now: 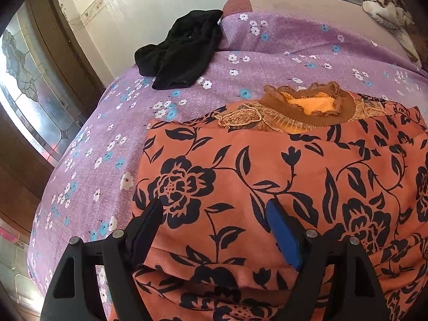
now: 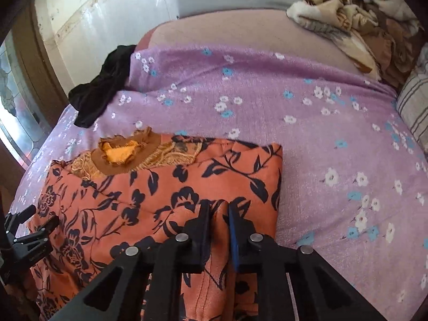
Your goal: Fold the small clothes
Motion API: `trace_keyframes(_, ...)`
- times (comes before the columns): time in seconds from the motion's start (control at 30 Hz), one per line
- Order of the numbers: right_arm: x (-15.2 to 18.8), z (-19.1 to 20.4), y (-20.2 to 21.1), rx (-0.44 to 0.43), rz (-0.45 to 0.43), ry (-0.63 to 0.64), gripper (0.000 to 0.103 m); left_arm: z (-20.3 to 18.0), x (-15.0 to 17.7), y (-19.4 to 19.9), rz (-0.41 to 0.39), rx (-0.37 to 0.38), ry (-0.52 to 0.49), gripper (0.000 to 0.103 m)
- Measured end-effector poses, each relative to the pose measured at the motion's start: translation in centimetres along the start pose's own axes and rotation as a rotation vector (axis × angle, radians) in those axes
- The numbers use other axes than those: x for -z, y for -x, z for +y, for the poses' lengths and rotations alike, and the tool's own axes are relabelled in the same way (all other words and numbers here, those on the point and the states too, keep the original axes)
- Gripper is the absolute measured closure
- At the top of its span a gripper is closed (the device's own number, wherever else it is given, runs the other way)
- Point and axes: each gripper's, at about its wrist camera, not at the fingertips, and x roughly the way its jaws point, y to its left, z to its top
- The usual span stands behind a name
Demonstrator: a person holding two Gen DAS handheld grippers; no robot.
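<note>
the orange flowered garment (image 2: 165, 187) lies partly folded on the bed (image 2: 321, 133). the right claw (image 2: 218, 211) is closed on a ridge of its cloth; the left claw (image 1: 214, 214) stands open above it, holding nothing. if the right one pulls alone, the thin pinch may slip, or the folded layers may drag out of line.

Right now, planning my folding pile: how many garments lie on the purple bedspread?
2: the orange floral garment near the grippers, and the black garment at the bedspread's far left edge. Others may be hidden.
</note>
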Motion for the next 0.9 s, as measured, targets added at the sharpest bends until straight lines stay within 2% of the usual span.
trace_keyframes(0.07, -0.2, -0.7, 0.7, -0.034, -0.014, -0.033, 0.089, 0.2, -0.1, 0.3, -0.013, -0.003, 0.006, 0.023)
trace_keyframes(0.17, -0.2, -1.3, 0.7, 0.011, -0.036, -0.024, 0.089, 0.3, -0.1, 0.5, -0.025, -0.007, 0.013, 0.023)
trace_keyframes(0.27, 0.0, -2.2, -0.4, 0.013, 0.001, -0.061, 0.09, -0.2, 0.2, 0.0, -0.004, -0.01, -0.008, 0.023)
trace_keyframes(0.37, 0.4, -2.9, -2.1, 0.098, 0.015, -0.06, 0.091, -0.9, 0.5, -0.5, 0.011, -0.029, -0.035, 0.023)
trace_keyframes(0.43, 0.4, -3.6, -2.2, 0.062, 0.026, -0.096, 0.091, -0.8, 0.4, -0.3, 0.003, -0.028, -0.034, 0.023)
trace_keyframes(0.57, -0.3, -2.2, 1.0, -0.03, -0.089, -0.068, 0.09, 0.1, -0.1, 0.3, -0.015, -0.016, 0.009, 0.023)
trace_keyframes(0.6, -0.3, -1.7, 1.3, -0.071, -0.092, -0.058, 0.09, 0.2, -0.1, 0.3, -0.017, -0.023, 0.015, 0.023)
trace_keyframes(0.7, 0.4, 0.3, -0.1, -0.166, 0.006, -0.005, 0.09, 0.1, 0.1, -0.4, 0.016, -0.033, 0.011, 0.023)
trace_keyframes(0.77, 1.3, 1.8, -1.9, -0.154, 0.072, 0.045, 0.09, -0.3, 0.4, -1.1, 0.042, -0.059, -0.01, 0.023)
trace_keyframes(0.83, 2.6, 2.5, -4.9, -0.092, 0.199, 0.085, 0.089, -0.4, 0.5, -1.1, 0.032, -0.065, -0.016, 0.023)
trace_keyframes(0.9, 2.9, 2.3, -5.1, -0.097, 0.186, 0.072, 0.089, 0.0, 0.3, -0.9, 0.026, -0.074, 0.001, 0.023)
